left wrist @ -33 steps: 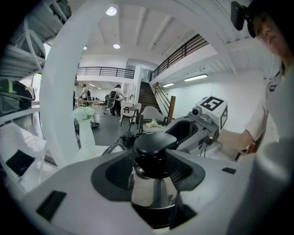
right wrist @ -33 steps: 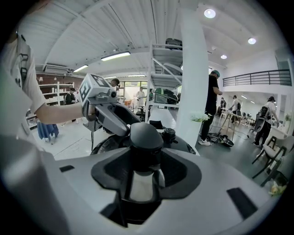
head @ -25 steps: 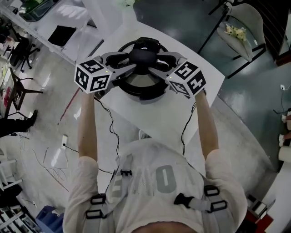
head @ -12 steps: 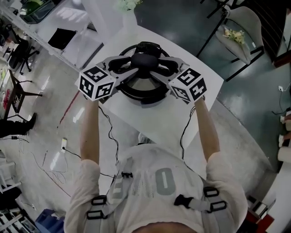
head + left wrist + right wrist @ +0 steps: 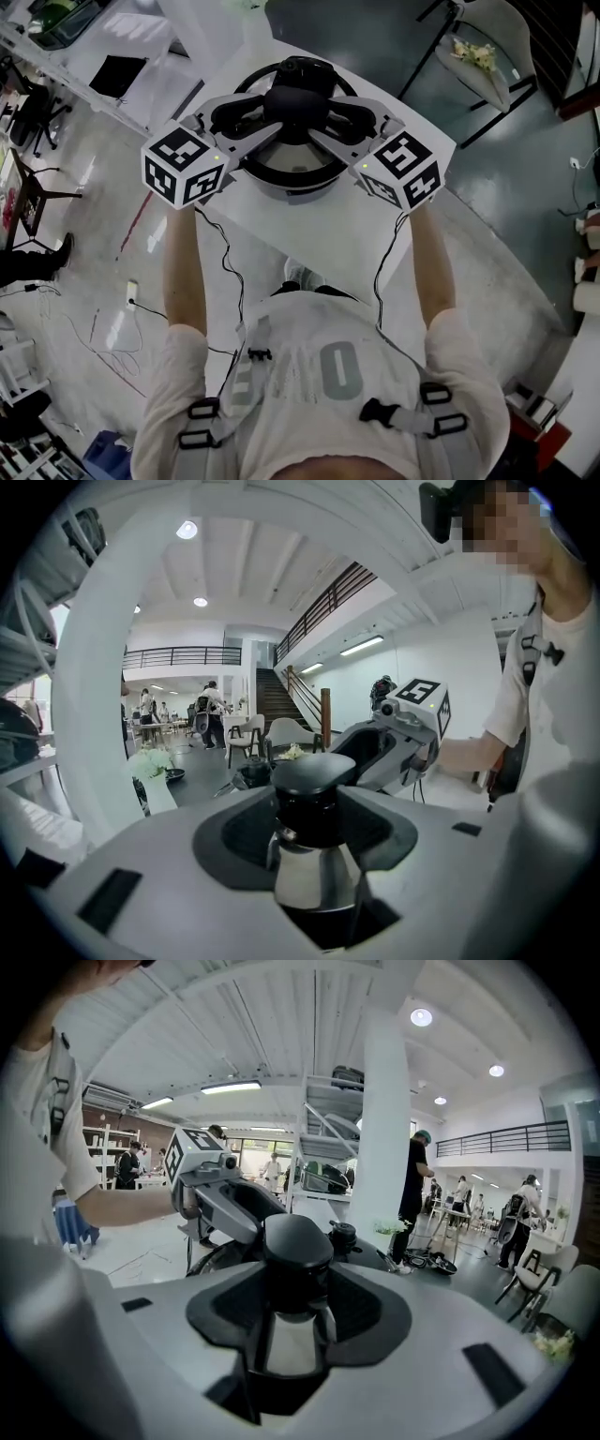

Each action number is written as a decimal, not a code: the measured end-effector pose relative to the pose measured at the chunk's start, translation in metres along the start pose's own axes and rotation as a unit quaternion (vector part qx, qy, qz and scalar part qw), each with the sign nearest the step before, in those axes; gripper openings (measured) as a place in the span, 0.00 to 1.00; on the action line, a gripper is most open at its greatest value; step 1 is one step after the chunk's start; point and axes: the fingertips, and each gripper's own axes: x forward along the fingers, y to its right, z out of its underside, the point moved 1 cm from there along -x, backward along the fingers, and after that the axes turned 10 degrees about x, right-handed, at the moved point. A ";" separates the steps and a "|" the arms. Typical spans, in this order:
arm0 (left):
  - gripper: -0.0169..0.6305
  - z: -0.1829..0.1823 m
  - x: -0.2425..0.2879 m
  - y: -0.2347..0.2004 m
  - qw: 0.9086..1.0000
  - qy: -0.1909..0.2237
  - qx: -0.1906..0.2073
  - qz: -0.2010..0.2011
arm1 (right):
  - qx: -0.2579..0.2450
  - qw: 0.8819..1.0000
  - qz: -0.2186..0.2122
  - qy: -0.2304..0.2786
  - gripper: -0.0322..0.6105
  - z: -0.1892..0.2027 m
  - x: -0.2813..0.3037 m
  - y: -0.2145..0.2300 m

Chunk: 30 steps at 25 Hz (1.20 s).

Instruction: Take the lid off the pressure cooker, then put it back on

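The pressure cooker stands on a white table. Its lid hangs just above the pot, held by the black knob at its middle. My left gripper is shut on the knob from the left and my right gripper from the right. In the left gripper view the knob and its shiny stem sit between the dark pads of the left gripper. The right gripper view shows that knob clamped in the right gripper, with the other gripper beyond it.
A chair stands past the table's far right corner. Another white table with a flat black object lies at the upper left. Cables trail from the grippers over the floor beside the table's near edge.
Both grippers have risen together with the lid's knob between them. The marker cubes look larger and wider apart, and the lid now sits higher over the pot.
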 end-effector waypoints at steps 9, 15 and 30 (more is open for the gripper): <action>0.34 -0.033 0.018 0.086 1.000 -0.004 0.008 -0.021 | -0.017 1.000 -0.011 0.019 0.37 0.028 -0.085 -0.017; 0.34 -0.060 0.057 0.186 0.998 0.002 -0.005 -0.070 | -0.046 0.998 -0.047 0.015 0.37 0.075 -0.182 -0.020; 0.34 -0.056 0.076 0.291 0.991 -0.005 -0.030 -0.133 | -0.064 0.993 -0.096 0.003 0.37 0.136 -0.256 -0.046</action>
